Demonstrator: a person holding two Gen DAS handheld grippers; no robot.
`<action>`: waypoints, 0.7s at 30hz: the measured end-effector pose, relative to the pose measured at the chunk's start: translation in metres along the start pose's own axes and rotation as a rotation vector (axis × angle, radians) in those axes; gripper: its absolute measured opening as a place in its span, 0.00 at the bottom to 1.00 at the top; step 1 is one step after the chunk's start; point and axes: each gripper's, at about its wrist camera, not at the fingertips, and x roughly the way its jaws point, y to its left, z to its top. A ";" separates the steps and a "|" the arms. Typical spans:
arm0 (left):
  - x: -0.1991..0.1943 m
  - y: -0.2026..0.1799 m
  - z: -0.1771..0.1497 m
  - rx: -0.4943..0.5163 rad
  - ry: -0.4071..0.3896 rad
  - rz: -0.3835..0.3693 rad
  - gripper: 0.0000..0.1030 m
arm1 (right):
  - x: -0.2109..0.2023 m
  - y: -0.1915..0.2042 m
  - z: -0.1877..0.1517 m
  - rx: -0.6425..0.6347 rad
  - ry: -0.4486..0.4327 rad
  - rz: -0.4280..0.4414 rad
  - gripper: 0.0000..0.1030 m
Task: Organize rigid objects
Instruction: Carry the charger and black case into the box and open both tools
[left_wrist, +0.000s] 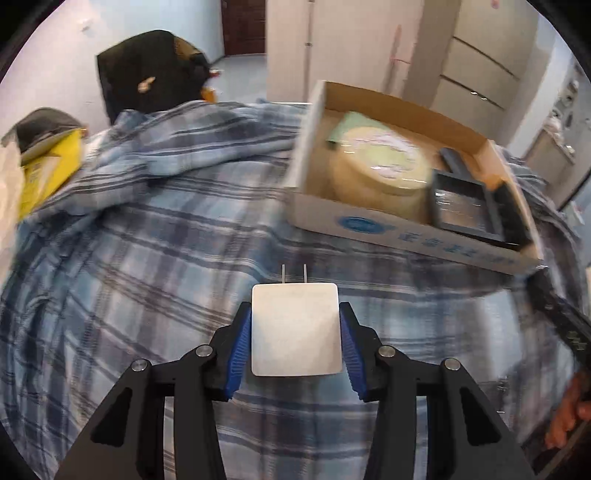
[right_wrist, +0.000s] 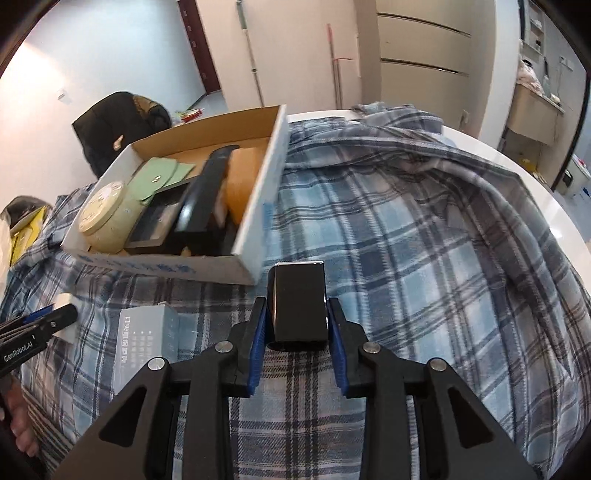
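Observation:
My left gripper (left_wrist: 294, 325) is shut on a white plug charger (left_wrist: 294, 328), prongs pointing forward, held above the plaid cloth. A cardboard box (left_wrist: 369, 225) lies ahead to the right, holding a round cream tin (left_wrist: 380, 166) and dark trays (left_wrist: 461, 206). My right gripper (right_wrist: 297, 321) is shut on a glossy black block (right_wrist: 298, 306), just right of the same box's (right_wrist: 166, 266) near corner. The left gripper (right_wrist: 44, 325) with the white charger (right_wrist: 66, 301) shows at the right wrist view's left edge.
A blue plaid cloth (left_wrist: 147, 258) covers the round white table (right_wrist: 535, 184). A pale blue-grey small box (right_wrist: 147, 339) lies on the cloth near the right gripper. A yellow bag (left_wrist: 44, 170) and a dark chair (left_wrist: 147, 70) stand at the far left.

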 end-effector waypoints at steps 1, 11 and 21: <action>0.002 0.005 0.000 -0.010 0.005 -0.013 0.46 | -0.001 -0.002 0.001 0.000 0.006 0.008 0.28; -0.001 0.015 0.001 -0.020 0.010 -0.026 0.46 | 0.000 -0.012 0.006 0.013 0.015 0.016 0.28; -0.079 0.006 0.011 0.008 -0.167 -0.139 0.46 | -0.085 0.016 0.022 -0.108 -0.232 0.036 0.28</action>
